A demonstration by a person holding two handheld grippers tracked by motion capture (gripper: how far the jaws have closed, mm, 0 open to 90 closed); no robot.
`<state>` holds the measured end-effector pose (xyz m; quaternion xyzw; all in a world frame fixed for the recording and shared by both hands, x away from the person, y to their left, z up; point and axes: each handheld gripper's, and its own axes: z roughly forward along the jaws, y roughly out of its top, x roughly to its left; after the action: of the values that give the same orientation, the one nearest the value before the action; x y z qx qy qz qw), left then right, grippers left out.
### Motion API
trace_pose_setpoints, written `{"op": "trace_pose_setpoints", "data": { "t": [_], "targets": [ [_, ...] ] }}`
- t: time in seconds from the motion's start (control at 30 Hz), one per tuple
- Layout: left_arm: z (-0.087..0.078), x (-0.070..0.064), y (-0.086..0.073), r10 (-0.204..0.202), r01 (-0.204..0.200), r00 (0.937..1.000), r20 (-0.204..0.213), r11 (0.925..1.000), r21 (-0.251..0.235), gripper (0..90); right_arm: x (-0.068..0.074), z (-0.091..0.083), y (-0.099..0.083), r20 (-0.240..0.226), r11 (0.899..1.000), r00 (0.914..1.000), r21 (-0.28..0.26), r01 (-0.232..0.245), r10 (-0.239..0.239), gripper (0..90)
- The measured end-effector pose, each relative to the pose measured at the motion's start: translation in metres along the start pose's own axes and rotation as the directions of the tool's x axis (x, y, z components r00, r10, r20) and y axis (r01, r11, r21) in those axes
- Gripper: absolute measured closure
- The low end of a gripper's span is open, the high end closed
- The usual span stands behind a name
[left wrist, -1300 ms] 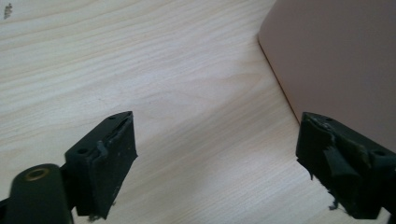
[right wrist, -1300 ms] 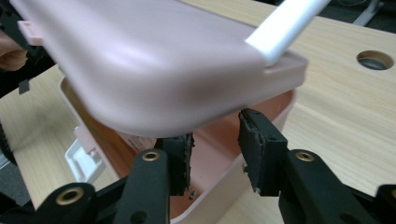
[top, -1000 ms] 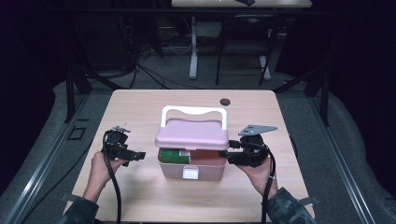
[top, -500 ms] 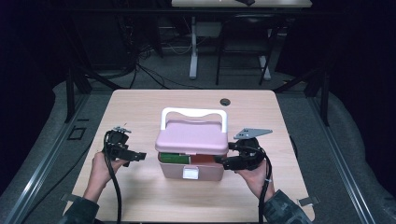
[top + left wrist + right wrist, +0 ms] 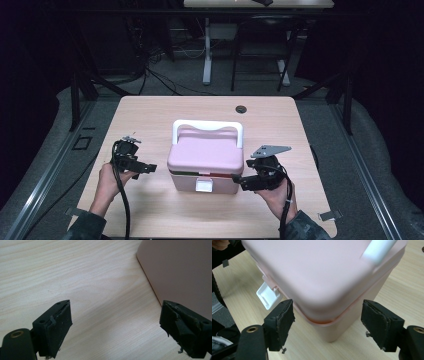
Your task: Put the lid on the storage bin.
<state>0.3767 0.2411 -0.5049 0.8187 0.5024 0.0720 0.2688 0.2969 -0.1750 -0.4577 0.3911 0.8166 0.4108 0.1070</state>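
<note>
Pink plastic is what the box (image 5: 206,165) is made of, and it is set near the middle of the wooden table (image 5: 150,120), a little toward the person's side. Its lid (image 5: 205,155) is seen lying down on the body, and a white handle (image 5: 208,127) is stood upright behind the lid. A small white latch (image 5: 203,186) is seen on the near face, hanging flipped outward from the box; in the right gripper view the same latch (image 5: 269,296) is shown sticking out from the seam under the lid. A thin strip of green and red is glimpsed in the seam between lid and body in the high view, but what it belongs to cannot be told.

The right gripper (image 5: 245,181) is held just beside the box's right near corner. In its own view its jaws are spread wide, one on each side of that corner (image 5: 324,325), with nothing clasped between them; contact with the plastic cannot be made out. The left gripper (image 5: 148,169) is held at the box's left side, a short gap apart from it. Its jaws are likewise parted wide over bare tabletop (image 5: 95,290), and the pink wall (image 5: 180,272) is seen beside one of them. A small dark round hole (image 5: 241,108) is seen in the table's far part.
</note>
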Motion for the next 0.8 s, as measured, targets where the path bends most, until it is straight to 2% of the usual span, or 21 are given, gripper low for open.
{"op": "trace_pose_setpoints", "data": {
  "t": [0.17, 0.43, 0.57, 0.67, 0.8],
  "targets": [
    [0.000, 0.001, 0.000, 0.006, -0.006, 1.0000, -0.003, 0.9999, 0.008, 10.7, -0.005, 0.000, -0.003, -0.023, 1.000, 0.9997, 0.026, -0.007, 0.008, 19.9],
    [-0.005, 0.003, -0.001, 0.008, -0.008, 0.9999, -0.011, 1.0000, 0.005, 5.5, -0.018, -0.011, -0.010, -0.007, 0.999, 1.0000, 0.048, -0.003, 0.003, 6.8],
    [-0.006, 0.003, -0.001, 0.014, -0.014, 0.9997, -0.020, 0.9999, 0.006, 3.5, -0.029, -0.022, -0.017, 0.035, 0.998, 0.9993, 0.058, -0.014, 0.012, 0.5],
    [-0.006, 0.003, -0.001, 0.023, -0.023, 0.9992, -0.032, 0.9997, 0.012, 1.9, -0.039, -0.030, -0.024, 0.091, 0.997, 0.9955, 0.067, -0.032, 0.026, 0.0],
    [-0.007, 0.003, -0.002, 0.029, -0.029, 0.9984, -0.048, 0.9995, 0.008, 0.3, -0.053, -0.036, -0.035, 0.130, 0.995, 0.9895, 0.068, -0.073, 0.064, 0.0]
  ]
}}
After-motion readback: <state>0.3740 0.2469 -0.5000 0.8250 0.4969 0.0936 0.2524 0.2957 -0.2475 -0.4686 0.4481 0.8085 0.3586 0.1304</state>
